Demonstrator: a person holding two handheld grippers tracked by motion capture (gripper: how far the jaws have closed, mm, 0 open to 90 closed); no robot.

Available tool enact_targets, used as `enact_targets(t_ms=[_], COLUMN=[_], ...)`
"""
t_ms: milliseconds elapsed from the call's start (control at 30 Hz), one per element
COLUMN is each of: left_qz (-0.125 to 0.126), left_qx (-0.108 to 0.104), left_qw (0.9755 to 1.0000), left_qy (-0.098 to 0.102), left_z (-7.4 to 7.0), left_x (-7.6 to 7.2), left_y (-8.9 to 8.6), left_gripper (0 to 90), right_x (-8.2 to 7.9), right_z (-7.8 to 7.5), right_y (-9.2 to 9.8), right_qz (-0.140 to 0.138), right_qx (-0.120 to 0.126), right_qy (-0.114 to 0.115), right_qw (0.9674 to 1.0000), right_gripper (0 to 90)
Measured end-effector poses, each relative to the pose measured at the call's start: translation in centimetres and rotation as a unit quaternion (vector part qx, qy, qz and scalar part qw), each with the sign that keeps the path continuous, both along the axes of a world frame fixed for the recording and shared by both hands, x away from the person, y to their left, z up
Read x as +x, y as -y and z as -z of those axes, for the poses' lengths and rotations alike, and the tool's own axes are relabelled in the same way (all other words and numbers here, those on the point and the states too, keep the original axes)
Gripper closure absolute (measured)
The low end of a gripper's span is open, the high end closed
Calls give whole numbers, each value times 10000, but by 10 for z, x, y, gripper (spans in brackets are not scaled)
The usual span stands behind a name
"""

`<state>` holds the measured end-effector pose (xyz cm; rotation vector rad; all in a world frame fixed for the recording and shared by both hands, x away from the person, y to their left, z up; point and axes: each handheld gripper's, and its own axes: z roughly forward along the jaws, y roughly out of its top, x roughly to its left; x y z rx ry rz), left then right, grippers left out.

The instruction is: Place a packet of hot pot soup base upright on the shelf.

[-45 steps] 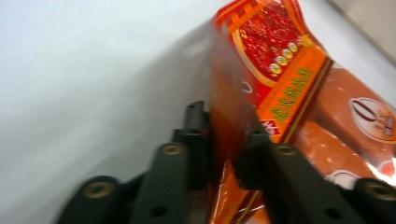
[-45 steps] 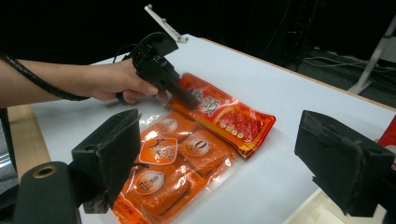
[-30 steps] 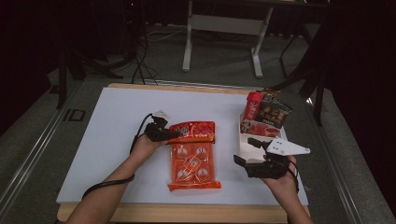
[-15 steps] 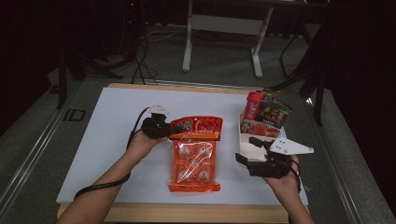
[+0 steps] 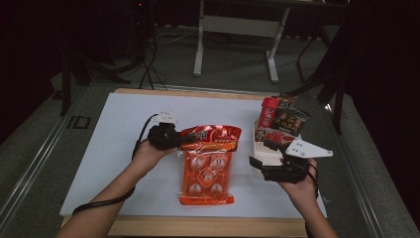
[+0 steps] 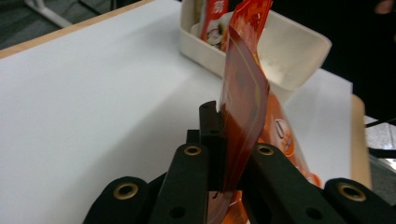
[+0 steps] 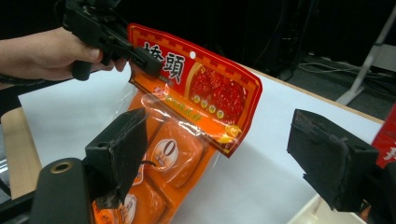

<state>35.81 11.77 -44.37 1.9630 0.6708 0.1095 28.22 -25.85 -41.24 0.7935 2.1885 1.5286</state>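
Lifting looked underway: left hand-held gripper pinched the orange snack bag by its header; right hand-held gripper, beside that bag, stood spread, probably needing to grip next.

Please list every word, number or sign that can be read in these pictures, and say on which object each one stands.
"橋頭": large characters on the red header of the orange snack bag, right gripper view.
"0": on the small packets inside that bag.
Smaller print under the header: too blurred to read.
Print on the packages in the white tray: too small to read.
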Motion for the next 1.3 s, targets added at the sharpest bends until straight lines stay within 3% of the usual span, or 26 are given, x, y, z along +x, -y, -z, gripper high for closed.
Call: enact_targets(t_ms=[233,500,800,1000,1100,1200,1300], left_qz=[163,414,639,713,724,734,731], left_qx=[-113,-123,-167,-224,-241,-249,-259], left_qw=[9997,9982,9961,9953,9952,9951,9952], left_qy=[110,406,591,610,605,607,603], left_z=[-8,-21,-31,-32,-33,-33,-33], left_x=[-13,-36,-56,-60,-63,-65,-66], left_y=[1,5,9,12,12,13,13], left_gripper=[895,895,895,895,894,894,894], right_x=[6,17,35,35,35,34,35], right_z=[-2,0,16,22,27,31,33], right_y=[-11,-22,-34,-37,-39,-44,-44], right_qz=[-79,-154,-488,-840,-1230,-1438,-1647], right_qx=[0,-22,38,264,174,-37,4], right_qy=[7,-101,-563,-626,-683,-733,-880], right_qw=[10000,9998,9972,9942,9899,9869,9824], right_gripper=[197,172,176,296,518,608,708])
